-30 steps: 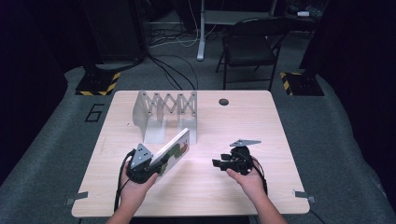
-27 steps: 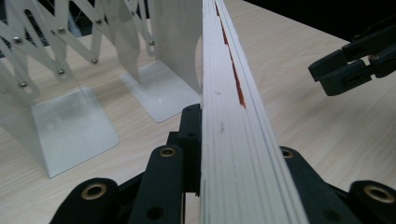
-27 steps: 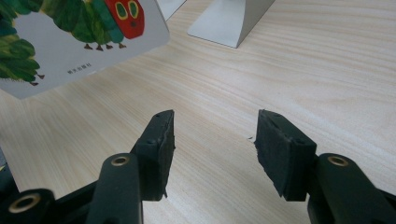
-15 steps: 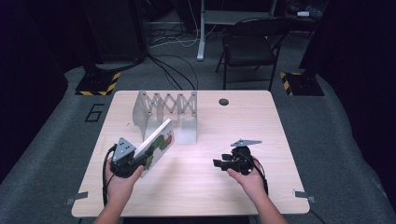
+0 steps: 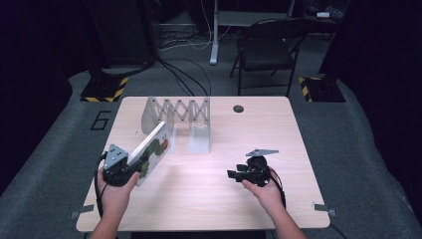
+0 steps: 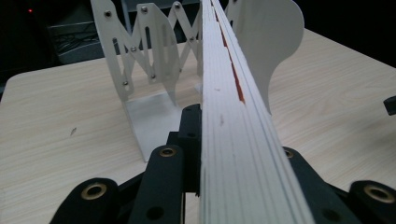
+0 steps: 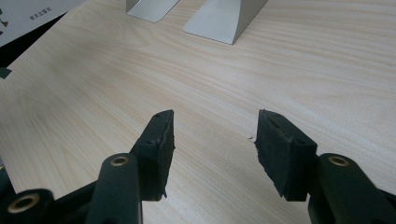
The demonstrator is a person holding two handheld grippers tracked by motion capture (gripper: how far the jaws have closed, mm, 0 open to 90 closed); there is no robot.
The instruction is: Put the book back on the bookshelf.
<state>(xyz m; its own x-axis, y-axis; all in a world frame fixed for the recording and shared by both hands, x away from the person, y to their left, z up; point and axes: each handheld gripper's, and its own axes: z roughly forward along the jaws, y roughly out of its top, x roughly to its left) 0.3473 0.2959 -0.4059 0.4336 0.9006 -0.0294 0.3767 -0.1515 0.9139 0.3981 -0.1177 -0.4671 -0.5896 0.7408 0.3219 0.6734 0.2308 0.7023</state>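
Left gripper (image 5: 130,167) is clamped on the bottom edge of the thin white picture book (image 5: 152,151) at centre left, keeping it upright and aimed at the white accordion metal book rack (image 5: 181,113), presumably for slotting in, while the right gripper (image 5: 234,174) idles empty, part-open, over the pale wooden surface (image 5: 209,199).

Book (image 6: 233,116) front cover unseen edge-on, its near end cut off at the bottom edge

A lab or studio is showing here: black curtains are hanging around a lone wooden bench (image 5: 298,149), hazard-striped stand bases (image 5: 104,89) and cables (image 5: 184,74) are lying on grey carpet.
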